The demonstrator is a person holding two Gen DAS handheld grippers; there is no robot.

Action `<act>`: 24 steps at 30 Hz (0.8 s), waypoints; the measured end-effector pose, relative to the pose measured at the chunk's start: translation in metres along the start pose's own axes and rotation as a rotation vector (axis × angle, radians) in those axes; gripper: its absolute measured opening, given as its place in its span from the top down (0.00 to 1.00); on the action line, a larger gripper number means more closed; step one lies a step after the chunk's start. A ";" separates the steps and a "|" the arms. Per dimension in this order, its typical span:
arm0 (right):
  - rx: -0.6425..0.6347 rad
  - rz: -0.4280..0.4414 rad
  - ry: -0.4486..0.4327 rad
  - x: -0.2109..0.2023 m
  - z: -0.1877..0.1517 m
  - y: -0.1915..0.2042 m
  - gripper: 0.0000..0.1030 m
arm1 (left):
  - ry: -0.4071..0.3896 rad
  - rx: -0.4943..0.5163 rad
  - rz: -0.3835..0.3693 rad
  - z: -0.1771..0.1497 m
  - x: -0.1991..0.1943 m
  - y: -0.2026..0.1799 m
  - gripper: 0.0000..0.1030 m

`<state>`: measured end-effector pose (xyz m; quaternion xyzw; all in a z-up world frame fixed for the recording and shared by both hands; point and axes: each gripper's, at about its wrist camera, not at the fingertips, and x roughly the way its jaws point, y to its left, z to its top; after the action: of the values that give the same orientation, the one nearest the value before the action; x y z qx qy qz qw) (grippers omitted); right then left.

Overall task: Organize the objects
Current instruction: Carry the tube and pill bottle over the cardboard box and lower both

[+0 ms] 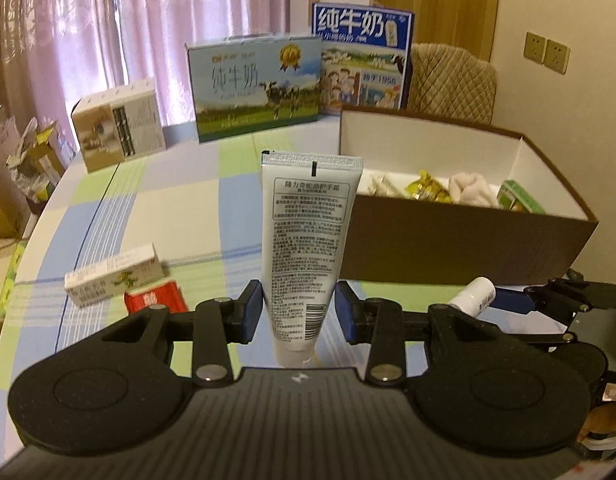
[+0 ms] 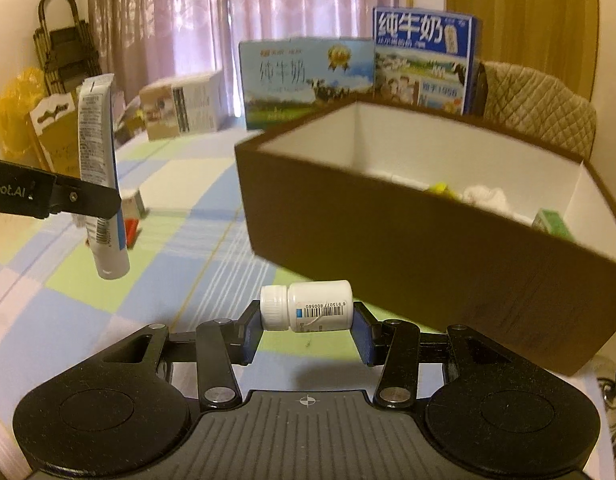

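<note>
left gripper (image 1: 299,312) clamps the upright tube (image 1: 308,240); right gripper (image 2: 306,330) pinches the sideways bottle (image 2: 308,311), nearer the brown box (image 2: 427,248).

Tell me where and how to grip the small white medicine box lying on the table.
Grip the white box across its two long side faces, coming straight down from above. It lies flat and is long and narrow, so the short span fits between the fingers. The red packet sits close in front, which makes a low sideways approach awkward.
</note>
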<state>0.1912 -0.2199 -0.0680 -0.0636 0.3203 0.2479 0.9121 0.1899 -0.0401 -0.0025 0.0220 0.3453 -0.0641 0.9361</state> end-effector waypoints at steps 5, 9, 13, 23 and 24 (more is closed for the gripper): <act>0.026 -0.013 -0.056 -0.013 0.017 -0.010 0.58 | -0.037 0.020 -0.019 0.019 -0.005 -0.008 0.67; 0.041 -0.025 -0.101 -0.023 0.034 -0.021 0.58 | -0.073 0.040 -0.040 0.038 -0.007 -0.017 0.67; 0.050 -0.042 -0.140 -0.031 0.054 -0.035 0.58 | -0.100 0.069 -0.070 0.057 -0.006 -0.029 0.67; 0.046 -0.119 -0.184 -0.036 0.088 -0.073 0.58 | -0.132 0.102 -0.111 0.100 0.017 -0.059 0.67; 0.047 -0.127 -0.181 -0.035 0.089 -0.077 0.58 | -0.133 0.106 -0.112 0.103 0.021 -0.061 0.67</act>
<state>0.2549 -0.2763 0.0204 -0.0398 0.2375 0.1869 0.9524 0.2633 -0.1120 0.0627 0.0478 0.2792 -0.1358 0.9494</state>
